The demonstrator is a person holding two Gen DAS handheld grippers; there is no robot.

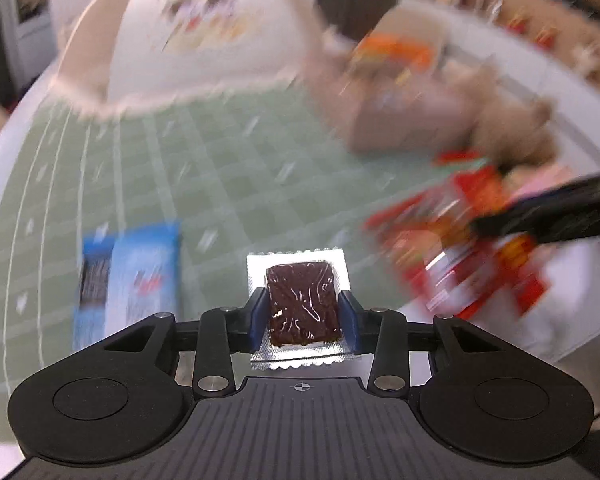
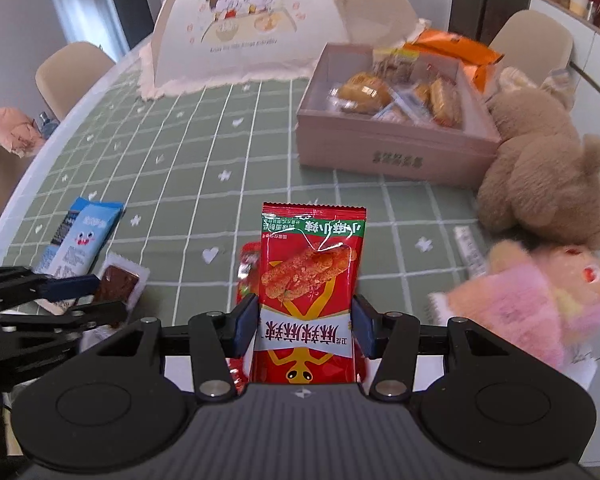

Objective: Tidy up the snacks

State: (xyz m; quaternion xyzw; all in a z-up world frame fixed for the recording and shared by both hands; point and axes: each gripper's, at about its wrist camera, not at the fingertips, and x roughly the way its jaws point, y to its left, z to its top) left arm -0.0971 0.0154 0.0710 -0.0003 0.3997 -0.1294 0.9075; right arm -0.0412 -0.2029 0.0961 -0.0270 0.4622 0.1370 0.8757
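Clamping a red snack packet (image 2: 310, 300) upright, the right gripper (image 2: 305, 326) hovers above the green checked table (image 2: 204, 152); the left gripper (image 1: 303, 318) pinches a clear-wrapped brown square snack (image 1: 300, 304); farther off, a pink box (image 2: 392, 148) holds pastries beside a teddy bear (image 2: 548, 180)

This is a home dining room. A round tabletop (image 2: 188, 160) under a green checked cloth carries a mesh food cover (image 2: 256, 28) printed with two cartoon children at 12 o'clock, a pink box (image 2: 388, 152) of wrapped pastries at 1 o'clock, and a brown plush bear (image 2: 548, 176) with a pink plush toy (image 2: 540, 300) at 3 o'clock. Beige upholstered chairs (image 2: 68, 72) stand at 10 and 2 o'clock, and a white sideboard (image 2: 580, 28) with jars and gift bags fills the far corner at 2 o'clock.
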